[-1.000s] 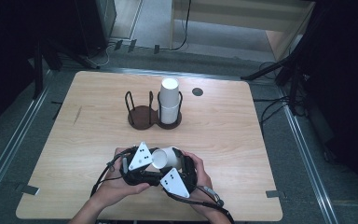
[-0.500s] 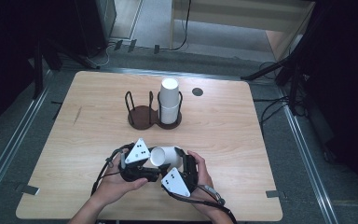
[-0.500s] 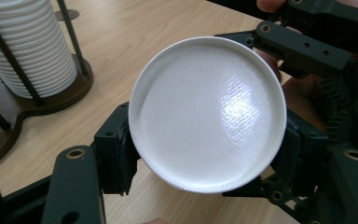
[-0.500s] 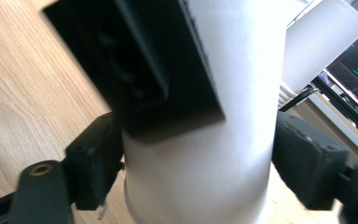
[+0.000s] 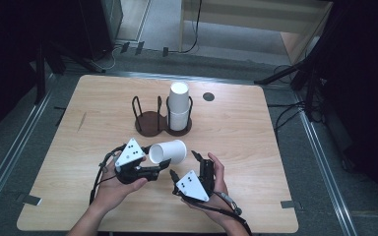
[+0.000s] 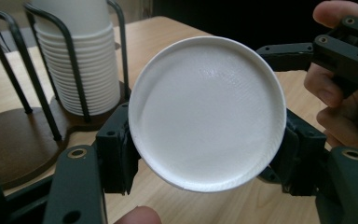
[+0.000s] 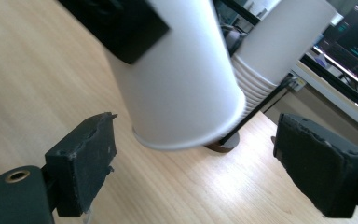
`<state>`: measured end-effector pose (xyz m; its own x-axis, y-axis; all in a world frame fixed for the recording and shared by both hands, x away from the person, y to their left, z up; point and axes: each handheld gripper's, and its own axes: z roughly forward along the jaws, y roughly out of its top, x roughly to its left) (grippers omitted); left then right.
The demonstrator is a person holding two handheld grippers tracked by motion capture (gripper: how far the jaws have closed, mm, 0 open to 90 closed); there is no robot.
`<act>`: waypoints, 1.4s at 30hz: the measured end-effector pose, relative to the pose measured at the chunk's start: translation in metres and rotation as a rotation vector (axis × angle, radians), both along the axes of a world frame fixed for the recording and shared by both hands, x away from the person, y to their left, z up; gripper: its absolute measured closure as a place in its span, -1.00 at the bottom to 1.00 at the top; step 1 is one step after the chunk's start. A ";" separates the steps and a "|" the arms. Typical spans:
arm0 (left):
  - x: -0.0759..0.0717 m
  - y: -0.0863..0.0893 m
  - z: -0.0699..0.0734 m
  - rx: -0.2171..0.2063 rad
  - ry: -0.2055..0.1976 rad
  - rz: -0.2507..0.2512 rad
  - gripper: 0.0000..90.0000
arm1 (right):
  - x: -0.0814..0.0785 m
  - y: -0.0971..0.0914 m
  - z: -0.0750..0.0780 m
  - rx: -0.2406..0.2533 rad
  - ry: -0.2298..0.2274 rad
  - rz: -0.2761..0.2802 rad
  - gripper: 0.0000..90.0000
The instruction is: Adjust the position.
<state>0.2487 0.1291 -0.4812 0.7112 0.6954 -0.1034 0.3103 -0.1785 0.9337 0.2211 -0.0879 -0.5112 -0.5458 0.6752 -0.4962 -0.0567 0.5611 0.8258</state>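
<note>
Paper cup, lying on its side just above the lower middle of the high view, is clamped at its base end by the left gripper, while the right gripper sits beside it with its jaws parted and nothing between the pads. Those right jaws have just been opening, and the right gripper view shows the cup hanging clear ahead of both black pads. The left jaws have just been closing; in the left gripper view the cup's round white bottom sits squeezed between them.

Largest in frame is the wooden table, taking up most of the high view. Above the hands, in the upper middle, stands a dark wire cup holder with two bays: the right bay carries a tall stack of white cups, the left bay looks bare. A small dark disc lies near the table's far edge, upper right of the holder.

Judging by the layout, one cup has been pulled from the stack and handed across from right to left; what appears to remain is carrying it to the vacant bay and setting it down.
</note>
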 end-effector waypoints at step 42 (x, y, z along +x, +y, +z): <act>0.000 0.024 -0.003 -0.262 -0.111 0.112 -0.26 | 0.007 -0.008 0.030 0.268 0.082 -0.173 -0.67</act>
